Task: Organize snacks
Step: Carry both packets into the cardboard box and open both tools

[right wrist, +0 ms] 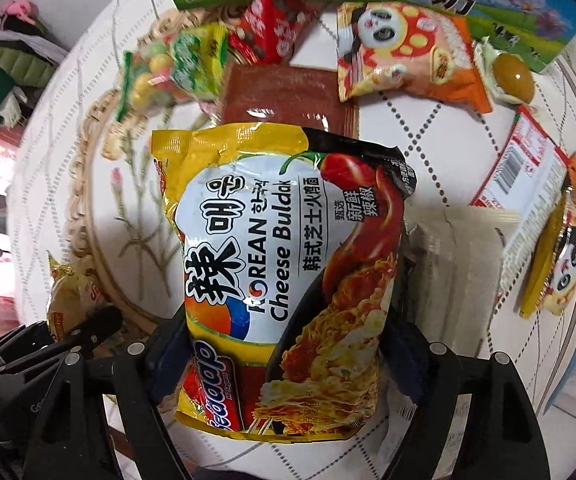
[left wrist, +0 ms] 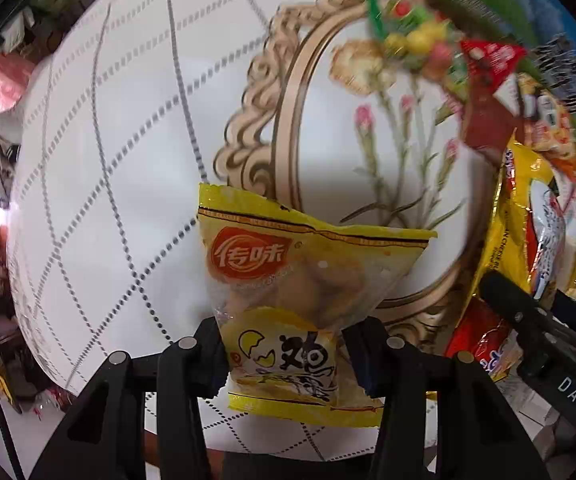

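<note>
Bare tablecloth (left wrist: pixel 99 160) left of gold-framed flower print (left wrist: pixel 283 128); pointing down, left gripper (left wrist: pixel 283 344) grasping yellow snack packet (left wrist: pixel 288 292), right gripper (right wrist: pixel 283 344) grasping noodle bag (right wrist: pixel 288 272).

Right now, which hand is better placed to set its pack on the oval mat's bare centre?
Left. Its tongs hold the yellow egg-snack packet directly over bare oval mat; the right tongs hang the Cheese Buldak noodle pack off the mat's edge.

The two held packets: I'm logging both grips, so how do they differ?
The egg snack packet is small and partly clear; the Cheese Buldak noodle bag is much larger, opaque, fully printed. The left gripper pinches the packet narrowly; the right gripper spans the bag wider. Both are mostly yellow.
</note>
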Demonstrator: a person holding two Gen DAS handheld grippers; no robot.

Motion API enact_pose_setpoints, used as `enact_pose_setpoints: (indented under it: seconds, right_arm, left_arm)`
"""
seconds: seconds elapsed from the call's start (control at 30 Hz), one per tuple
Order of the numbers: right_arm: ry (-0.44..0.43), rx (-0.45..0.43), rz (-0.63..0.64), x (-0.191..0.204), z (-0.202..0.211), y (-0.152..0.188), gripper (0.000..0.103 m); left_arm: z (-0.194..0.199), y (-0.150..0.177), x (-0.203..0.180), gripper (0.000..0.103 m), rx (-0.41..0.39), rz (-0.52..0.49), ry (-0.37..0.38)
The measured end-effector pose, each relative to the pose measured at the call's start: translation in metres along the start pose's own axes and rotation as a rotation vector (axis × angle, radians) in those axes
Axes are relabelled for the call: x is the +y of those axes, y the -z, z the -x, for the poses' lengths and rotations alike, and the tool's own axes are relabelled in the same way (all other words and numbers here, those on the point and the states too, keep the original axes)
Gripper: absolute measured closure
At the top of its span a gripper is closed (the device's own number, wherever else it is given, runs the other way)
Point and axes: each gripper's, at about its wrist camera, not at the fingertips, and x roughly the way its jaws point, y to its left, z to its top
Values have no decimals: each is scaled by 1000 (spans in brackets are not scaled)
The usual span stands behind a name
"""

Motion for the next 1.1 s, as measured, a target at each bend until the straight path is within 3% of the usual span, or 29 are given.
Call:
enact_pose_setpoints:
  seconds: [0.23, 0.37, 0.57, 0.77, 0.87, 0.93, 1.1]
  right_arm:
    - [-86, -96, -29, -26, 67, -7, 18]
    - [-123, -162, -45, -53, 112, -23, 18]
    - [-152, -263, -75, -105, 182, -74, 18]
    - [-121, -366, -76, -146, 244, -166, 18]
    - [-88, -365, -76, -157, 245, -221, 18]
    - [-73, -337, -83, -158, 225, -263, 18]
    - [-34, -239, -87, -165, 172, -325, 18]
  left_arm:
    - [68, -11, -14, 58, -115, -62, 47]
    - [117, -35, -45, 58, -198, -109, 85]
    - [162, -90, -109, 57, -266, -150, 161]
    - [174, -175, -169, 57, -276, -167, 196]
    - [164, -222, -192, 57, -234, -163, 203]
    - [147, -255, -209, 57, -200, -173, 186]
    - [99, -312, -240, 57, -110, -199, 140]
